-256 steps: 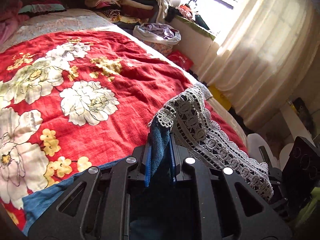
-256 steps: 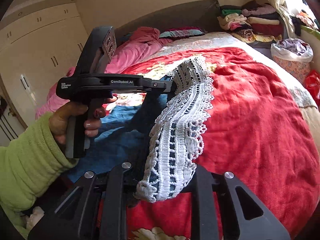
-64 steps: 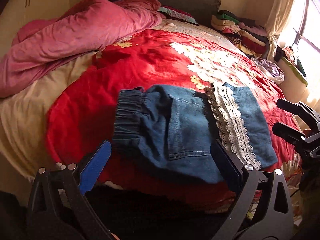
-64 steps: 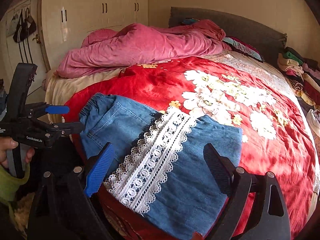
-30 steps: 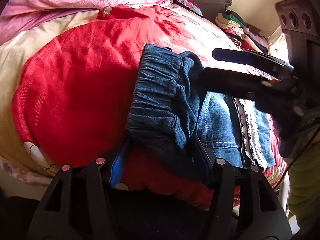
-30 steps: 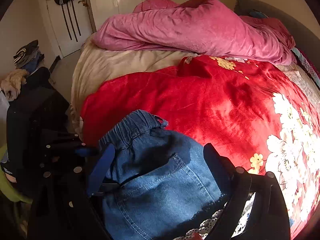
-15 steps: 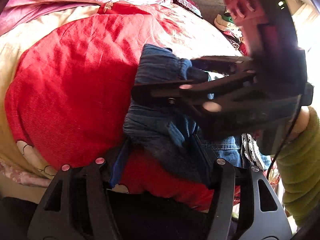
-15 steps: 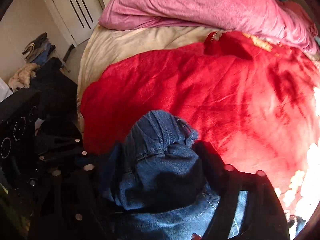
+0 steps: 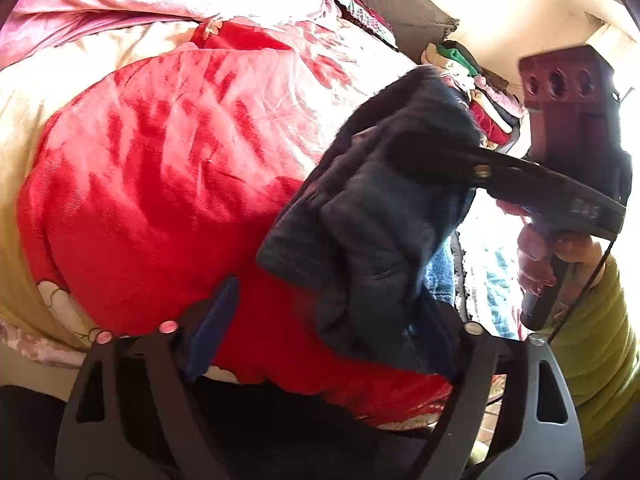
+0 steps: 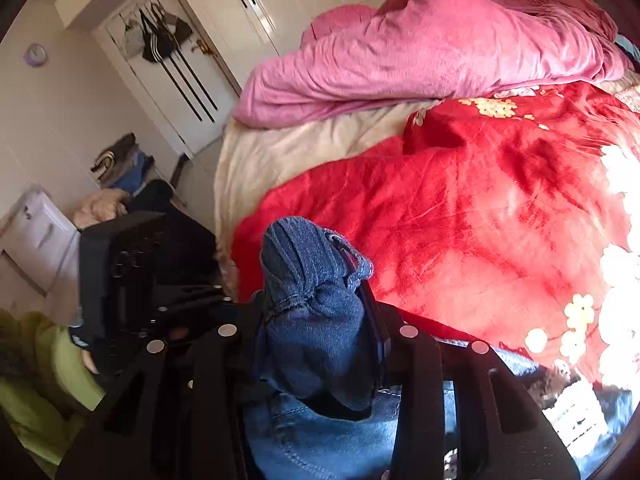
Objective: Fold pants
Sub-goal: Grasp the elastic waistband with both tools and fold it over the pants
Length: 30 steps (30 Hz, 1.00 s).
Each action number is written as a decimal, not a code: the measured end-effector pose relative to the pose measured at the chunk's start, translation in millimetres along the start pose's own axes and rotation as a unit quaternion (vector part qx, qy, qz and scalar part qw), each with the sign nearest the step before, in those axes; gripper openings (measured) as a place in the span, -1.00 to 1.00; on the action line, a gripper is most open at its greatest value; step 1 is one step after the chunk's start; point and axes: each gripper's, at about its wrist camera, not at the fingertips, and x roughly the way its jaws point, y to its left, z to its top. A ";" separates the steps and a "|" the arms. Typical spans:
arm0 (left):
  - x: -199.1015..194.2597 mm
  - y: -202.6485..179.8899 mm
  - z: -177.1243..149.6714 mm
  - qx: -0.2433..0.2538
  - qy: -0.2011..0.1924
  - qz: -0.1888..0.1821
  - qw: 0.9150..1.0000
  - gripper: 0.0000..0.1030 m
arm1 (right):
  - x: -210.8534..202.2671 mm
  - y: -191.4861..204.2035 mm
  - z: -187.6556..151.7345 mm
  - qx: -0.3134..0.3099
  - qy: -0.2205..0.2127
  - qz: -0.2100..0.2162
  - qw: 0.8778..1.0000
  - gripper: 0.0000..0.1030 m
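Hard daylight pours in from my right, blowing the red floral blanket (image 9: 152, 168) to white glare in my left view and bleaching its flowers at the right edge of my right view, while the denim pants (image 9: 372, 216) bunched before my left lens sit in deep shadow, nearly black. Both fisheye lenses bow the room, with dark vignetting in every corner. My right gripper (image 9: 432, 156) smears with motion blur across the left view, and the pink duvet (image 10: 420, 52) and wardrobe doors (image 10: 256, 4) look soft and evenly lit.
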 end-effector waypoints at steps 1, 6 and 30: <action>1.0 -2.4 -0.5 -0.002 0.003 -0.004 1.000 0.52 | -6.2 0.3 -1.4 0.000 -0.006 0.003 1.000 -0.29; 9.5 -20.7 3.2 -0.011 0.020 -0.064 0.998 0.52 | -37.6 2.8 -9.5 -0.001 -0.031 0.011 0.999 -0.29; 41.1 -158.7 -10.5 0.104 0.076 -0.137 0.982 0.03 | -175.0 -63.0 -101.7 0.147 -0.172 -0.072 0.971 0.18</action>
